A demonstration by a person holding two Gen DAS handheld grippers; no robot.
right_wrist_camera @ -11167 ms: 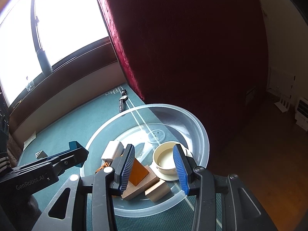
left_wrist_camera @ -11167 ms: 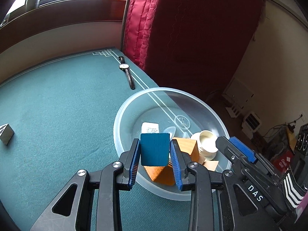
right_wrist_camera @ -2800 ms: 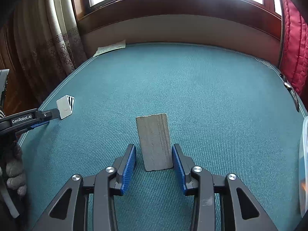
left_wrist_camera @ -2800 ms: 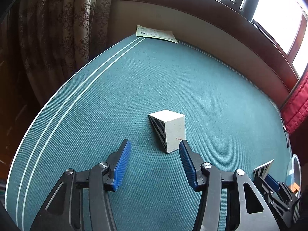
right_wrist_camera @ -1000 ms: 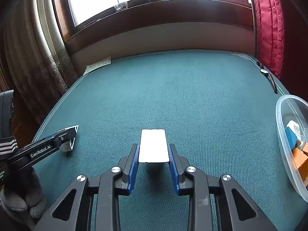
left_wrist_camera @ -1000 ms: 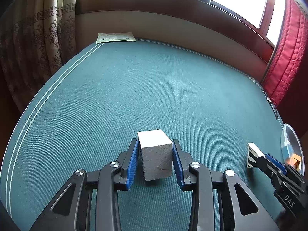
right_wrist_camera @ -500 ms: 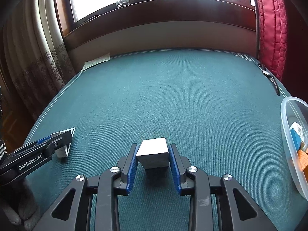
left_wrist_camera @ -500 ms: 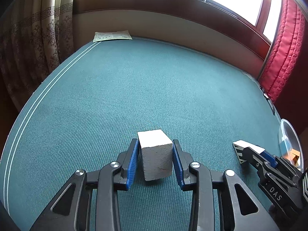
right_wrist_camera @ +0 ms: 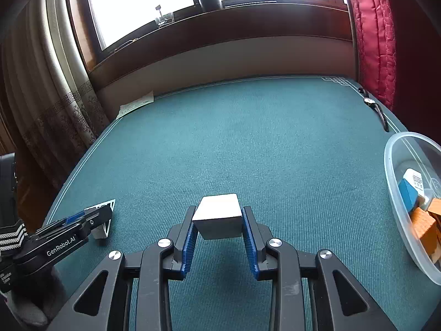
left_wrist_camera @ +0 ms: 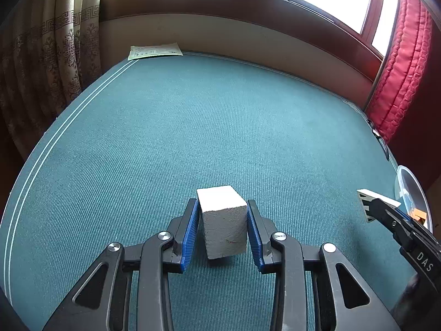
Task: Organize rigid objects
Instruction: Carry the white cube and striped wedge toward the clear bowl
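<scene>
Closest in, the left gripper (left_wrist_camera: 222, 230) has its blue fingers (left_wrist_camera: 190, 234) clamped on a pale block (left_wrist_camera: 223, 220), held clear of the green worktop (left_wrist_camera: 220, 127) with a shadow under it. The right gripper (right_wrist_camera: 217, 230) is likewise clamped on a white block (right_wrist_camera: 217, 216), gripped near the fingertips and tipped so one corner points down. Both grippers angle downward toward the worktop, side by side, the left one low at the left of the right-wrist view. Further right, at the worktop's edge, sits the clear bowl (right_wrist_camera: 392, 193) with a blue block (right_wrist_camera: 408, 191) and orange blocks (right_wrist_camera: 424, 226) already in it; that looks like where these two belong. The risks, as I judge them: the white block is pinched only by its sides near the tips, so a quick swing toward the bowl could let it twist or slip out; two grippers heading for the same bowl could knock together or catch its rim and shove it, and it stands close to the edge. Dropping from height could bounce the pieces inside. Beyond lie a watch (right_wrist_camera: 376, 110) by the red curtain (right_wrist_camera: 372, 35), a paper sheet (left_wrist_camera: 155, 51) at the far corner, and the window (right_wrist_camera: 143, 2).
</scene>
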